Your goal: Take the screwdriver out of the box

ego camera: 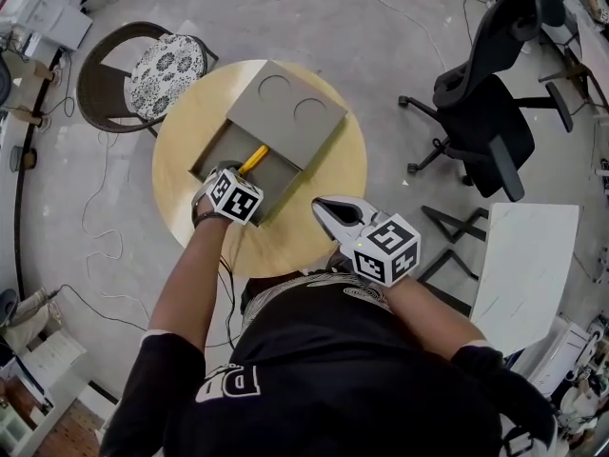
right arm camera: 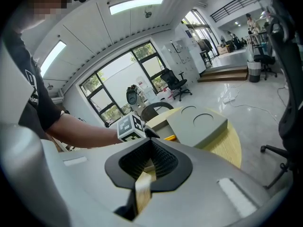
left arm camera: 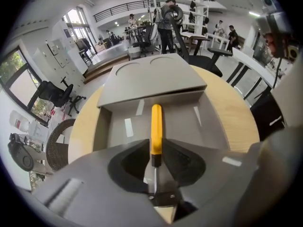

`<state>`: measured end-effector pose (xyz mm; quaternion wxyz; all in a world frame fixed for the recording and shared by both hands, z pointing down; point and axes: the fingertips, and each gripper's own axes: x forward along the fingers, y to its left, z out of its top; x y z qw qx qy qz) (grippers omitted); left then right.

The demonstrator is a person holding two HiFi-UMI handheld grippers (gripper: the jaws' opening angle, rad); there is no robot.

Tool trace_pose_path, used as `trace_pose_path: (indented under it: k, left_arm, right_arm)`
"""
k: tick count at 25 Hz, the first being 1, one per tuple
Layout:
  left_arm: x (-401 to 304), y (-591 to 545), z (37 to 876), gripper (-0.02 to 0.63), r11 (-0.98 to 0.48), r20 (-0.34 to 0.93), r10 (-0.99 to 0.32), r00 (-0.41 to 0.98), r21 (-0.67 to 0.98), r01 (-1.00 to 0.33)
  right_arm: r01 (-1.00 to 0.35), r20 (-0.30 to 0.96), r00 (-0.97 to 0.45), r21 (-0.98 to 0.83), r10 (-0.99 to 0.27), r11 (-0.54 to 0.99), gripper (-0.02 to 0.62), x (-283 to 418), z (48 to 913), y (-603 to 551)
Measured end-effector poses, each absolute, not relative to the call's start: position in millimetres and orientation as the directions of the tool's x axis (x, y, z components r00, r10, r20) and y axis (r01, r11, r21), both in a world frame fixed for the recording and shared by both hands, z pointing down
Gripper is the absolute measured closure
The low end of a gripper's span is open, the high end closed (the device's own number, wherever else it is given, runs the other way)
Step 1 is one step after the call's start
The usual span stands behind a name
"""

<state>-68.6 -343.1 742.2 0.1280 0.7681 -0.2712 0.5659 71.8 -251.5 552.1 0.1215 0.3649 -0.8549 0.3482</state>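
Note:
A yellow-handled screwdriver point(ego camera: 254, 158) lies in the open tray of a grey box point(ego camera: 278, 175) on a round wooden table point(ego camera: 328, 174). The box lid point(ego camera: 285, 112) sits pushed back over the far half. My left gripper point(ego camera: 228, 171) reaches into the tray. In the left gripper view the left gripper point(left arm camera: 156, 146) is shut on the screwdriver point(left arm camera: 156, 124) at the lower end of its handle, with the metal shaft running back between the pads. My right gripper point(ego camera: 324, 208) hovers over the table's near edge, shut, with nothing in it. The right gripper view shows the right gripper point(right arm camera: 151, 144) short of the lid point(right arm camera: 199, 124).
A wicker chair with a patterned cushion point(ego camera: 164, 69) stands to the table's left. A black office chair point(ego camera: 485, 112) is to the right, and a white board point(ego camera: 525, 265) lies further right. Cables trail over the floor.

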Motion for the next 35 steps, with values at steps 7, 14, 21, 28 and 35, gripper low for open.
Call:
trace_pose_path:
  k: [7,14,21,28,35]
  left_arm:
    - [-65,-347,751,0.462,-0.819,0.945,-0.244,0.220,-0.079,-0.568]
    - [-65,-348,755,0.463,-0.818,0.957,-0.199,0.212,-0.043,-0.573]
    - [-63,-350,755,0.466,-0.803,0.958,-0.177,0.225,-0.009,-0.595]
    - [-60,-348,741,0.468,-0.779,0.947,-0.221,0.234,-0.027,-0.626]
    - [-60,-345,707,0.468,-0.777,0.922,-0.275,0.272,-0.047,-0.628]
  right_arm:
    - [-0.714,0.469,-0.699,-0.511,-0.540,0.479,0.595,78,555,-251]
    - [-0.723,0.478,-0.689,-0.514,-0.545,0.462,0.595,84,559,-249]
    - [-0.727,0.479,-0.684,-0.511,-0.551,0.459,0.595,88,560,-244]
    - [-0.733,0.464,-0.676,-0.501,-0.572,0.460,0.595,89,552,-241]
    - [-0.731,0.445,-0.680,-0.483,-0.584,0.483,0.595,77,537,-237]
